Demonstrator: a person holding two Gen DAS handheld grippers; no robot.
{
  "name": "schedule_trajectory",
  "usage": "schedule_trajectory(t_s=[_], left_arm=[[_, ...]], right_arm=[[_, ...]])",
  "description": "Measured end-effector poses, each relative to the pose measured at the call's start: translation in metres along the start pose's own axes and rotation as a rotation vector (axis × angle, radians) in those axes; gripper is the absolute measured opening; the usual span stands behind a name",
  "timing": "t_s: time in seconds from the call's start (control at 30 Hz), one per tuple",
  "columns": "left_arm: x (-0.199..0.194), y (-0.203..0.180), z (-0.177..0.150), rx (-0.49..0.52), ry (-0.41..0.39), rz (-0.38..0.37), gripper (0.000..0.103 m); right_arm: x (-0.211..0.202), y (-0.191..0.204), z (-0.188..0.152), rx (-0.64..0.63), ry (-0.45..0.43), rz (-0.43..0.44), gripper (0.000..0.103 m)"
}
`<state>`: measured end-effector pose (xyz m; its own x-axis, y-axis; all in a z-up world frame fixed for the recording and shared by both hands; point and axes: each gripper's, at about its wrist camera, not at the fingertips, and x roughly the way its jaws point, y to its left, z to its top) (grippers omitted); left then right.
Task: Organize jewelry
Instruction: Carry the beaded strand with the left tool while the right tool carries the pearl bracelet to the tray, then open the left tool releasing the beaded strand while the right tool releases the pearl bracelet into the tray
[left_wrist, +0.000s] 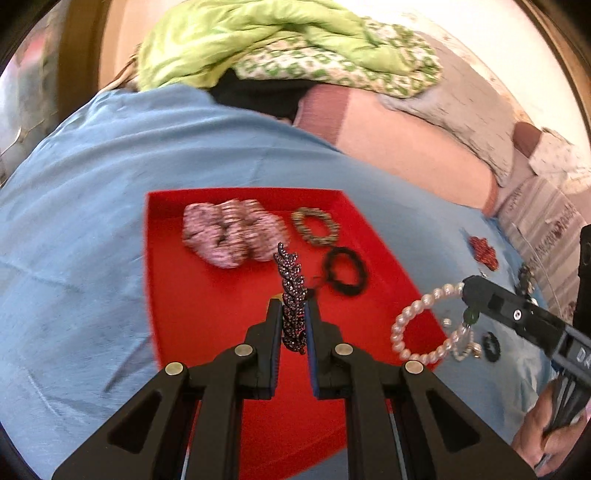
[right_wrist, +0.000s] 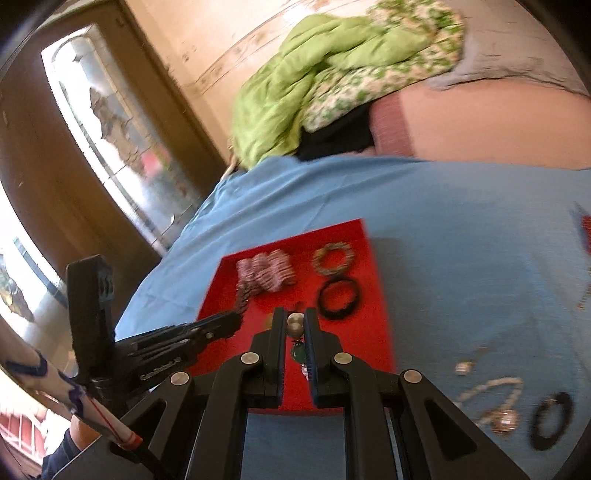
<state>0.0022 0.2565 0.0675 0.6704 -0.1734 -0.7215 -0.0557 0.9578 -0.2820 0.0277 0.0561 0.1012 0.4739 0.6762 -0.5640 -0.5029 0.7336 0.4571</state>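
A red tray lies on a blue cloth. In it rest a pink beaded pile, a gold-green bracelet and a black bracelet. My left gripper is shut on a dark sparkly bracelet held upright over the tray. My right gripper is shut on a pearl bracelet, which hangs over the tray's right edge with a green charm.
On the blue cloth right of the tray lie a red beaded piece, a black ring, a pale chain with a round pendant. Green bedding and a pink pillow sit behind. A door stands at left.
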Motion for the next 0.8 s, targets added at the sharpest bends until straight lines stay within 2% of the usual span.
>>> schedule_trajectory(t_s=[0.17, 0.33, 0.57, 0.8], left_arm=[[0.008, 0.009, -0.002, -0.033, 0.023, 0.034, 0.012], [0.020, 0.008, -0.003, -0.031, 0.052, 0.072, 0.012], [0.031, 0.006, 0.000, -0.045, 0.072, 0.104, 0.012], [0.032, 0.005, -0.002, -0.042, 0.072, 0.127, 0.012]], right_arm=[[0.030, 0.014, 0.001, 0.002, 0.029, 0.044, 0.010], [0.051, -0.005, -0.004, 0.036, 0.056, 0.012, 0.010], [0.052, -0.036, -0.003, 0.087, 0.070, -0.024, 0.011], [0.056, -0.041, -0.007, 0.078, 0.083, -0.052, 0.011]])
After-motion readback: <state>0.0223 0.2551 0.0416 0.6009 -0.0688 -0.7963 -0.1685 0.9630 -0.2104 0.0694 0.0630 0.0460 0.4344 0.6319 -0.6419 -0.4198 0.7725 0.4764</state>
